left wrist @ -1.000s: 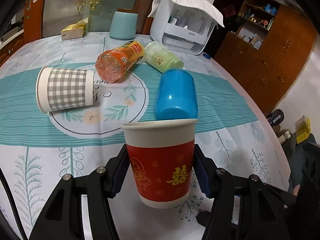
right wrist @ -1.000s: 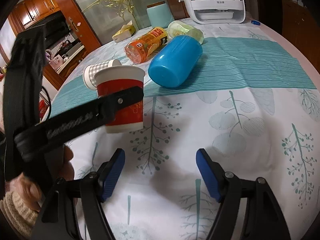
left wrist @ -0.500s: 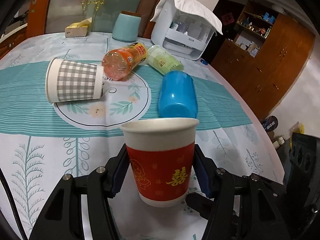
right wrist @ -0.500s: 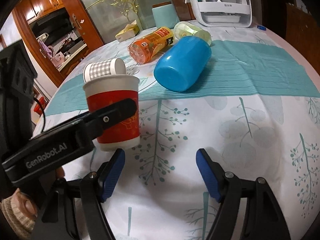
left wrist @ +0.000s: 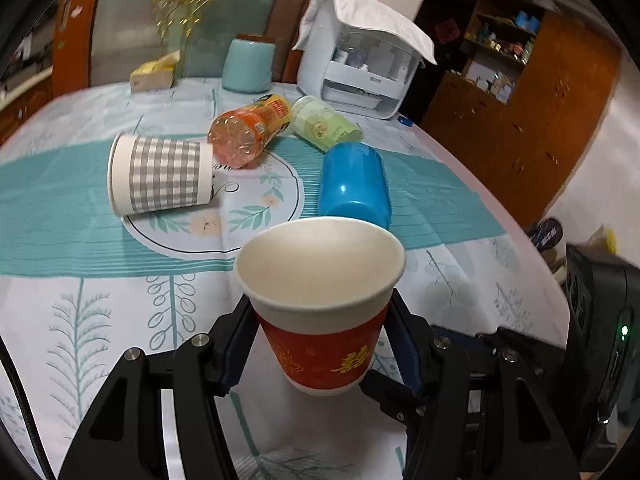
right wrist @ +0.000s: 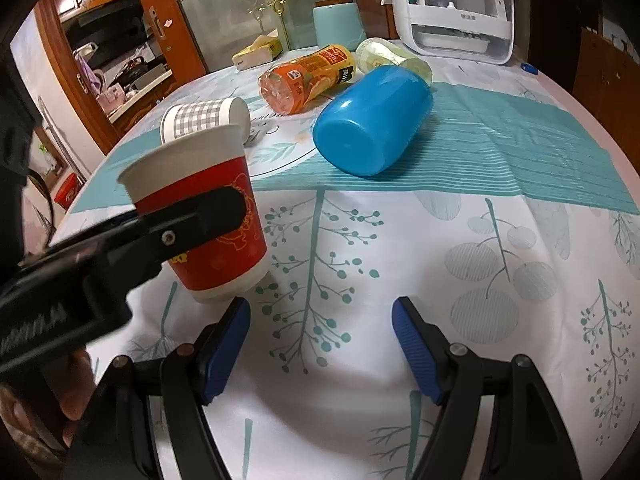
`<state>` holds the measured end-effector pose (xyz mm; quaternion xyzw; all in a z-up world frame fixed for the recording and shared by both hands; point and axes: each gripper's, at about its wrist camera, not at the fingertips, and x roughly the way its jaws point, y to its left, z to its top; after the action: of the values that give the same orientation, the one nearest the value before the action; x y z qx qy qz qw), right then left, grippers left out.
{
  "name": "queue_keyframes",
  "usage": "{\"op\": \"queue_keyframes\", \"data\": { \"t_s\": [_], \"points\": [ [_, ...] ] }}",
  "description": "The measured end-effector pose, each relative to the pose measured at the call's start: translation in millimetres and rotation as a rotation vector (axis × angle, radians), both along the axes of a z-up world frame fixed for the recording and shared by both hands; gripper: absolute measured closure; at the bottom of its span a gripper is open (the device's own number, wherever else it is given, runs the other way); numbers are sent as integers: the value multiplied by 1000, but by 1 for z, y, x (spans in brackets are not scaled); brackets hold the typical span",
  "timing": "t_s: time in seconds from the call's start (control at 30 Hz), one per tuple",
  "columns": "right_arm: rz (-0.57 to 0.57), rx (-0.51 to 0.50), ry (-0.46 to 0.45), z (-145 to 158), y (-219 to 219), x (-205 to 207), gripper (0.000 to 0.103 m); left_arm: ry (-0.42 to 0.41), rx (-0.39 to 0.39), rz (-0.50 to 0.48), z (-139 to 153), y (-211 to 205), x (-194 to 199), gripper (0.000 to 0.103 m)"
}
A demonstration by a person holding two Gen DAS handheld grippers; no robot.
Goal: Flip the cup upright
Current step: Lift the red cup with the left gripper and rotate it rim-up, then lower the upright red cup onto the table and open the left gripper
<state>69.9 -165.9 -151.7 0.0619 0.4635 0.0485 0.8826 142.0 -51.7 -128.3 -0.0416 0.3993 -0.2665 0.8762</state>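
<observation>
A red paper cup (left wrist: 320, 312) with gold characters and a white rim sits mouth up between my left gripper's (left wrist: 322, 344) blue pads, which are shut on its sides. In the right wrist view the same red cup (right wrist: 200, 220) leans a little, its base at or just above the tablecloth, with a left finger across it. My right gripper (right wrist: 320, 344) is open and empty, low over the cloth just right of the cup.
On the table lie a grey checked paper cup (left wrist: 160, 174), an orange bottle (left wrist: 250, 130), a pale green bottle (left wrist: 324, 128) and a blue cup (left wrist: 354, 184), all on their sides. A white appliance (left wrist: 360, 72) and a teal container (left wrist: 248, 66) stand at the back.
The left gripper has tilted down with the red cup, so the cup's open mouth now shows. The cup has come lower and closer to the right gripper.
</observation>
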Motion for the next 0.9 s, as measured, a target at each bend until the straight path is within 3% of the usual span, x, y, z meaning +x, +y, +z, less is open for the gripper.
{"op": "queue_keyframes", "data": {
  "t_s": [0.33,0.67,0.77,0.83,0.9],
  "points": [
    [43,-117,-26,2,7,-11,29,-32,83,-44,-7,-8,-22,43],
    [43,-177,-51,10,4,-25,29,-43,78,-58,-8,-8,-38,43],
    [33,-176,-44,8,3,-29,29,-22,92,-63,-13,-10,-40,40],
    [26,-174,-29,6,2,-30,29,0,96,-49,-16,-8,-38,27],
    [20,-177,-23,4,2,-32,29,16,88,-32,-19,-5,-37,24]
  ]
}}
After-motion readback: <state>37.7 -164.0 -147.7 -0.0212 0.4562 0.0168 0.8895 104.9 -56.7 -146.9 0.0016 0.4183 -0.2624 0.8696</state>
